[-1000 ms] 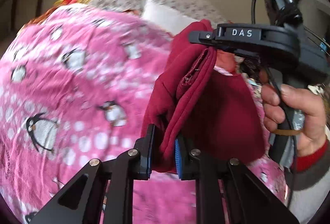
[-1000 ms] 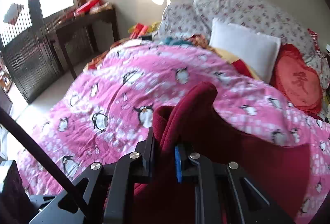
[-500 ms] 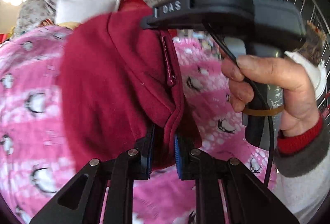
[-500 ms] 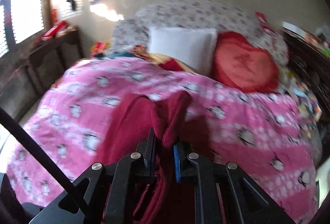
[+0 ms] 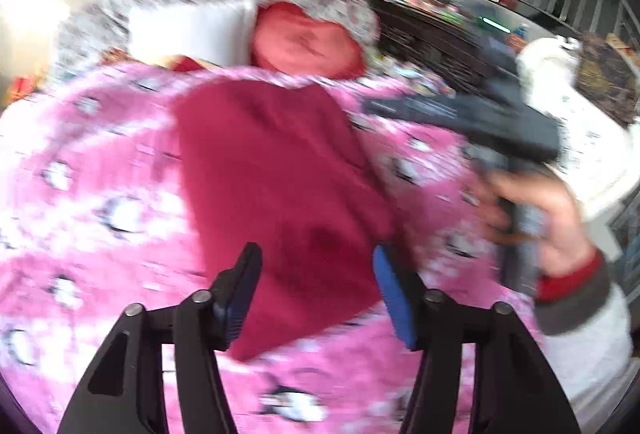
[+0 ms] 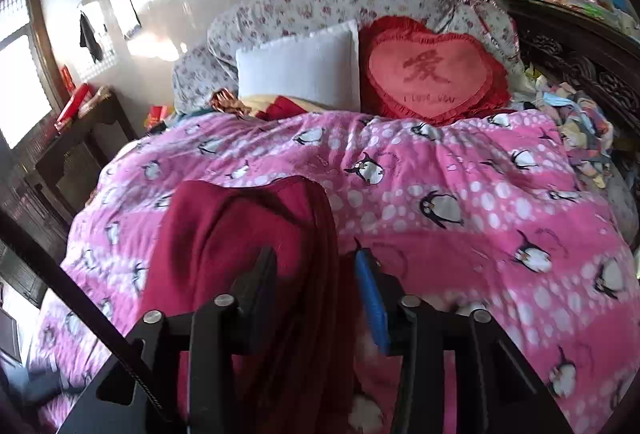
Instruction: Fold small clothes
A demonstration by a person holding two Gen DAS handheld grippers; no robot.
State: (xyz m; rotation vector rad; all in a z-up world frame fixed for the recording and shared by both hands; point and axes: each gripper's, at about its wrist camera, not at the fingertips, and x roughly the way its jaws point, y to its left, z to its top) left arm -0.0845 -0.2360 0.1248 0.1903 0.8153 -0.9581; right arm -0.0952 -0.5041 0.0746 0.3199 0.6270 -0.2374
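A dark red garment (image 5: 280, 186) lies folded on the pink penguin blanket (image 5: 100, 202). It also shows in the right wrist view (image 6: 248, 234). My left gripper (image 5: 316, 294) is open just above the garment's near edge, holding nothing. My right gripper (image 6: 316, 282) is open over the garment's right side, with the cloth between and below the fingers but not pinched. In the blurred left wrist view the right gripper (image 5: 480, 122) and the hand holding it are to the right of the garment.
A white pillow (image 6: 300, 70) and a red heart cushion (image 6: 432, 74) lean at the bed's head. Dark carved furniture (image 6: 580, 46) stands on the right, with a pile of clothes (image 6: 580, 126) by it. A dark side table (image 6: 80, 138) stands left.
Both grippers were shut on the red garment and held it up. Now both have opened and the garment lies on the blanket. The left view has swung and is blurred.
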